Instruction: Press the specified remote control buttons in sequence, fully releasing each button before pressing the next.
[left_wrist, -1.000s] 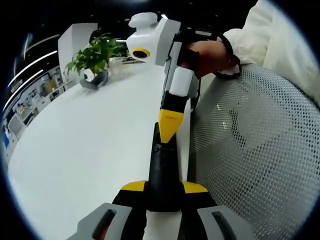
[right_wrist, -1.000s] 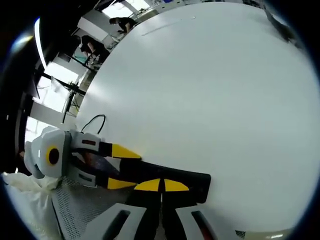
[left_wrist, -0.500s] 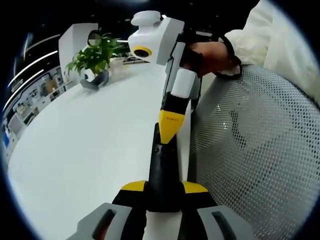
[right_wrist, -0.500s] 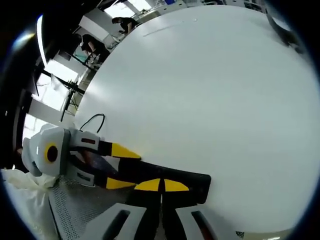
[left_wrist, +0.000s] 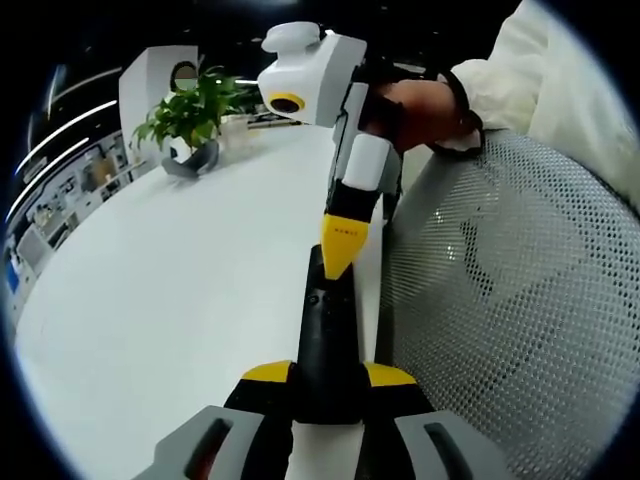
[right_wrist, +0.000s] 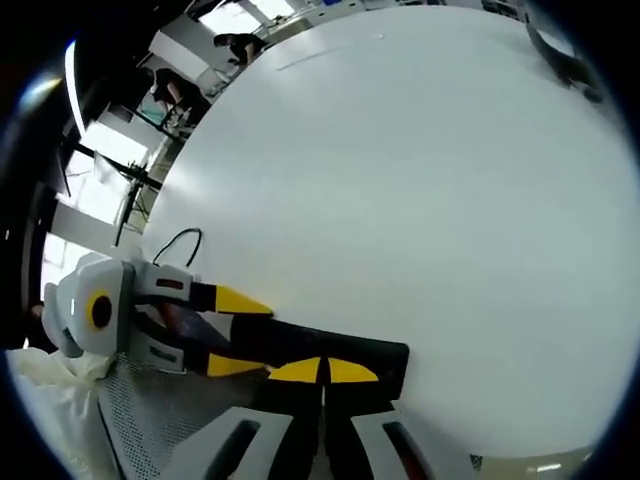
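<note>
Above remote (left_wrist: 326, 335), right tongs (left_wrist: 341, 250) (lifted slightly)

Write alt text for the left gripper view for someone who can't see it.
The left hand-held gripper clamps a black remote control over a white table, while the right hand-held gripper's closed yellow tip meets the remote's far end. A potted plant stands behind; a mesh chair back is beside.

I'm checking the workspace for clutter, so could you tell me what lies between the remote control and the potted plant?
Bare white table in the left gripper view: nothing sits between the remote control and the potted plant.
</note>
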